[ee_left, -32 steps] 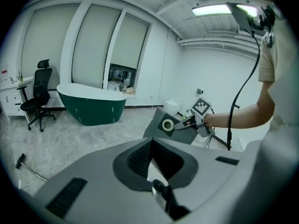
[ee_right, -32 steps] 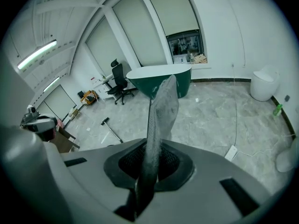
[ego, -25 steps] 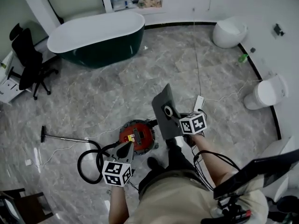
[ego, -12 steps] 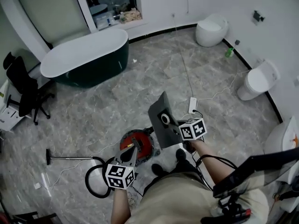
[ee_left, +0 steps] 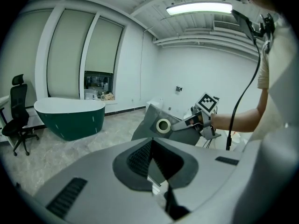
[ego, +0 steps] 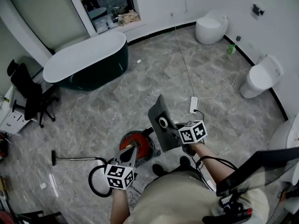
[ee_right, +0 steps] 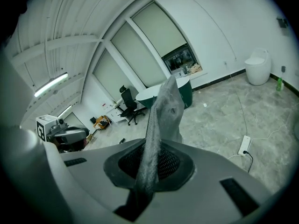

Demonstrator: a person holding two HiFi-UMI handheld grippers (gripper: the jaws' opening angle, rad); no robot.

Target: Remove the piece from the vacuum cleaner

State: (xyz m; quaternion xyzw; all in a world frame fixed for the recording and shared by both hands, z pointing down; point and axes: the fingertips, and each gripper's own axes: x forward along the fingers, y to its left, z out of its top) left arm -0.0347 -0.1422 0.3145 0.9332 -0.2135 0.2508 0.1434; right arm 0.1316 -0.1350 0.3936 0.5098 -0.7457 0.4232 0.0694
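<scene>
- The right gripper (ego: 172, 125) is clamped on the edge of the grey dust bag (ego: 158, 113), just beside its round collar (ego: 163, 122). In the right gripper view the cloth runs straight between the jaws.
- The bag hangs in the air, clear of the red vacuum cleaner (ego: 142, 142), which sits on the floor (ego: 117, 101) below it. I judge the piece to be out.
- The left gripper (ego: 131, 150) has its jaws together on nothing and points toward the vacuum cleaner.
- To finish well, grip firmly: the jaws bite only an edge, so the bag may swing or slip.
- Hold the collar upward so dust stays inside.
- Carry the bag away from the hose (ego: 93, 183) and set it on bare floor before letting go.
</scene>
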